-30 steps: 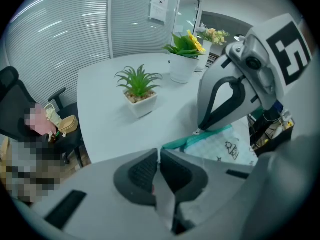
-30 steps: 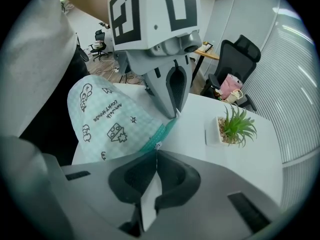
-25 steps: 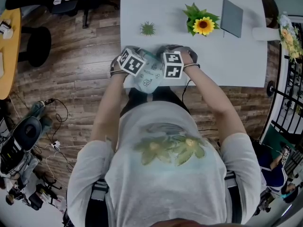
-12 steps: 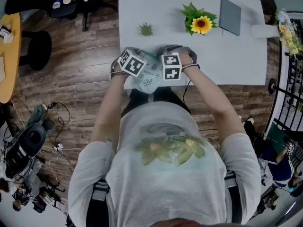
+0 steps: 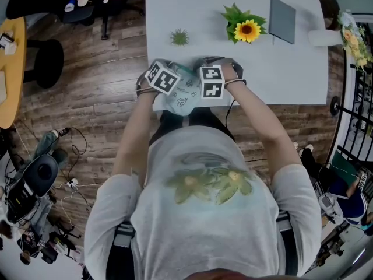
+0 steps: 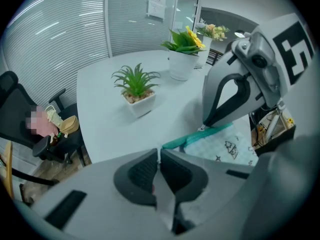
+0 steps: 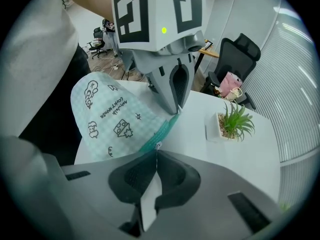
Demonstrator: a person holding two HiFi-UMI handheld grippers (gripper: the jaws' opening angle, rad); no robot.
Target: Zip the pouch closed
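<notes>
pinching a mint-checked zip pouch [image 7: 107,116] at two close points on its teal zipper band [image 7: 164,126], a person works at the near edge of a white table [image 5: 280,69]. the left gripper [image 6: 159,153] has its fingers closed on the band's end. the right gripper [image 7: 156,155], just beside it, has its fingers closed on what looks like the small metal zipper pull [image 7: 158,144]. the pouch's body droops between the two tools, partly over the table edge toward the person. a small potted plant [image 5: 181,36] and a potted sunflower [image 5: 247,29] stand well apart behind. the step in hand appears to be the grip before the run; how much of the zip is already shut cannot be told. next, the right would likely need to draw the pull along the band while the left anchors it taut.
</notes>
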